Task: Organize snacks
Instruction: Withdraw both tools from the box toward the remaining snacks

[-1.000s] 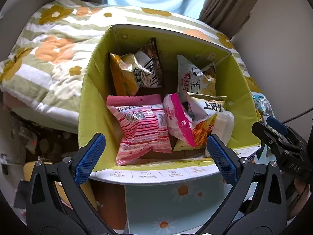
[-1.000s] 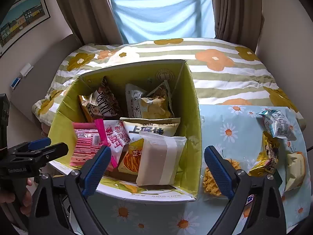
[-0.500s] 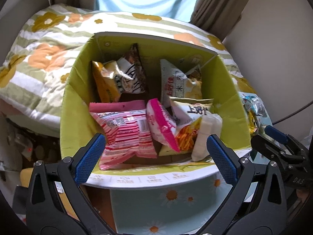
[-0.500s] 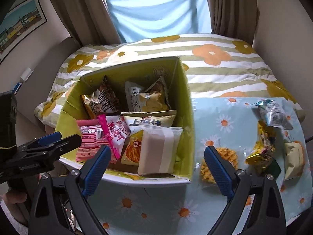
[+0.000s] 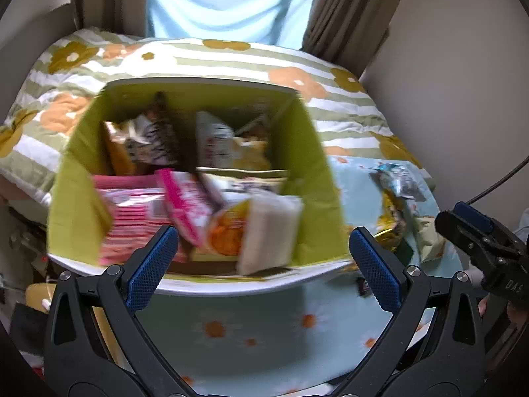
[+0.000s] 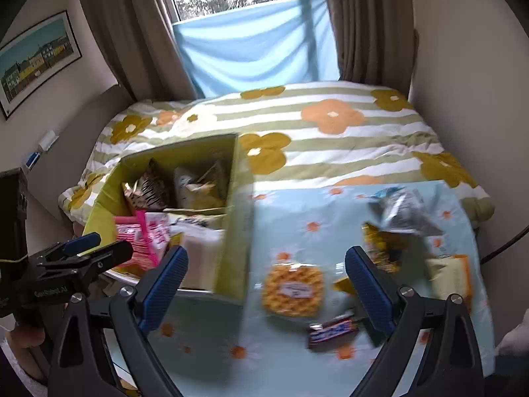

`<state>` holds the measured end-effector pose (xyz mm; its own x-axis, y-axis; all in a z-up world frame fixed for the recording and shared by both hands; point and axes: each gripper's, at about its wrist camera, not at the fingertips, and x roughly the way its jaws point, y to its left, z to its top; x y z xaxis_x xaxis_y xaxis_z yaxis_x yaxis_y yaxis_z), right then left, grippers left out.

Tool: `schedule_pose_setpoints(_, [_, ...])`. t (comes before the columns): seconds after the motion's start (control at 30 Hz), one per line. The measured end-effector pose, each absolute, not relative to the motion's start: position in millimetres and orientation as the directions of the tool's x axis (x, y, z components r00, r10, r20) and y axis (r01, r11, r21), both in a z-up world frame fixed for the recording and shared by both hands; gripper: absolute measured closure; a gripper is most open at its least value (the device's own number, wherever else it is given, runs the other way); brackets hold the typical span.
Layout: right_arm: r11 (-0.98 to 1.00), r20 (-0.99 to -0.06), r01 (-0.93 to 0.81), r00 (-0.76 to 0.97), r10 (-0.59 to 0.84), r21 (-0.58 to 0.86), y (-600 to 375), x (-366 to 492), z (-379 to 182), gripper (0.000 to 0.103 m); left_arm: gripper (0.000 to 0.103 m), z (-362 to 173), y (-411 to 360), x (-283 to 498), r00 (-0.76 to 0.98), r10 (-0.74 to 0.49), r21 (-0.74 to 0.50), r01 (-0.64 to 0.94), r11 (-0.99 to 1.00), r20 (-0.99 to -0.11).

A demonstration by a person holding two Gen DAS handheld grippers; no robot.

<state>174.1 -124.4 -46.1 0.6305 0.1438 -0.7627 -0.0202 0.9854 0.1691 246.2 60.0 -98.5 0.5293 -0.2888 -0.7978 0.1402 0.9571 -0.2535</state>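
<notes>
Box (image 6: 231, 231): green, full of snack packs.
Cloth (image 6: 205, 337): waffle pack (image 6: 292, 289), chocolate bar (image 6: 332, 329), loose bags.
Left gripper (image 5: 264, 271): jaws spread, empty.
Right gripper (image 6: 266, 286): jaws spread, empty.

An open yellow-green box (image 6: 231, 231) stands on the desk's left side, packed with upright snack packets (image 5: 198, 205), pink, white and orange. Beside it, loose on the desk, lie a yellow waffle pack (image 6: 292, 289), a dark chocolate bar (image 6: 332, 329) and a silver bag (image 6: 401, 213).
</notes>
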Motion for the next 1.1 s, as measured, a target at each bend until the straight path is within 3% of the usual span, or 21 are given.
schedule_pose_setpoints(0.27, [0.994, -0.753, 0.02, 0.655, 0.067, 0.105, -211.7, 154.9, -43.9, 0.008, 0.0, -97.8, -33.6, 233.7, 0.528, -0.302, -0.233, 0.195, 0.953, -0.794])
schedule_pose_setpoints(0.6, [0.992, -0.802, 0.055, 0.594, 0.056, 0.11, -310.2, 148.6, -80.1, 0.008, 0.0, -127.5, -145.3, 236.5, 0.462, -0.319, -0.231, 0.237, 0.944, -0.828])
schedule_pose_setpoints(1.1, [0.985, -0.826, 0.119, 0.562, 0.035, 0.122, -351.7, 150.6, -144.3, 0.008, 0.006, -189.7, -244.4, 275.6, 0.325, -0.315, -0.173, 0.398, 0.901, -0.892])
